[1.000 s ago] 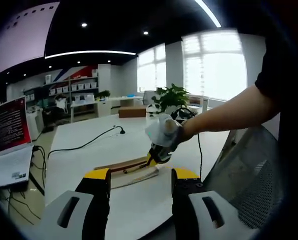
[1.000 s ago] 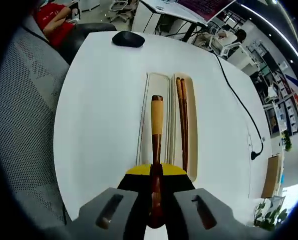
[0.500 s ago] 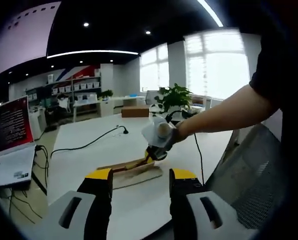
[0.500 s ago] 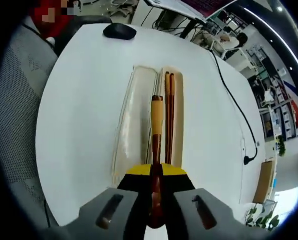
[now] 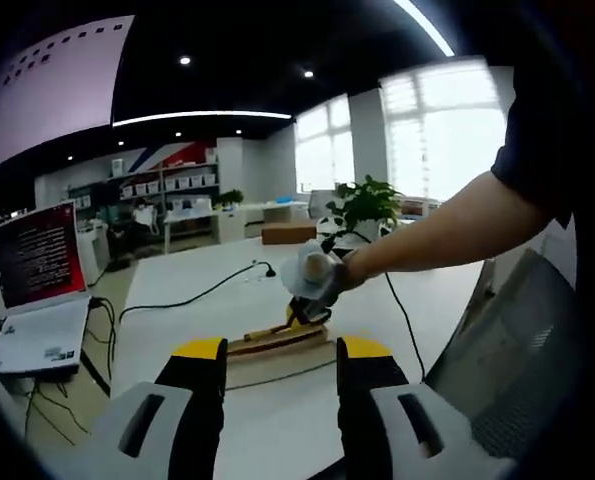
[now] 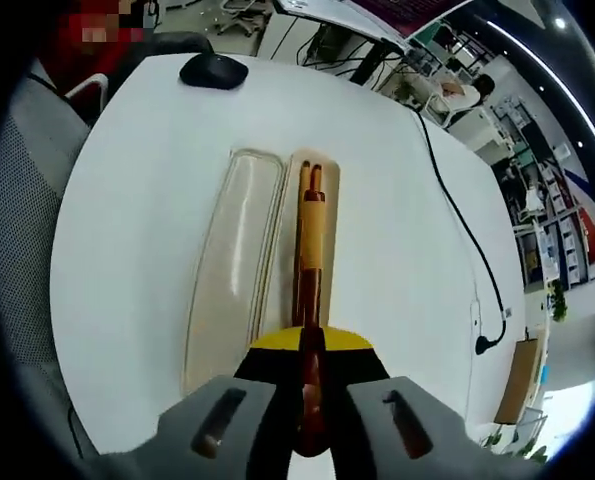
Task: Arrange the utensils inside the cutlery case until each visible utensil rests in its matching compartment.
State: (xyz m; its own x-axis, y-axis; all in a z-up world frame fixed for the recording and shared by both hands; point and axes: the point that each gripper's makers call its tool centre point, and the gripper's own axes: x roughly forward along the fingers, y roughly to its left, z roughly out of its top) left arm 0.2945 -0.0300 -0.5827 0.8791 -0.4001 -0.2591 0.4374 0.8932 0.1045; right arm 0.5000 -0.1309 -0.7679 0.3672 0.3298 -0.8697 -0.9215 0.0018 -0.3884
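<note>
— Wooden spoon (image 6: 310,250): where is it sitting?
— Right tool (image 6: 311,345) is clamping it over the chopsticks (image 6: 308,178) in the case (image 6: 239,260) on the white surface (image 6: 397,240). Left tool (image 5: 274,352) is hanging wide, holding nothing.

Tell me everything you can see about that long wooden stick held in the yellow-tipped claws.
The wooden utensil is long and slim, dark reddish-brown with a lighter tan section at its far end. Its near end is clamped in the right hand-held gripper, so that end's shape is hidden. It points straight away along the cutlery case on the white table, in line with the compartment holding chopsticks. Whether it touches them cannot be told.
</note>
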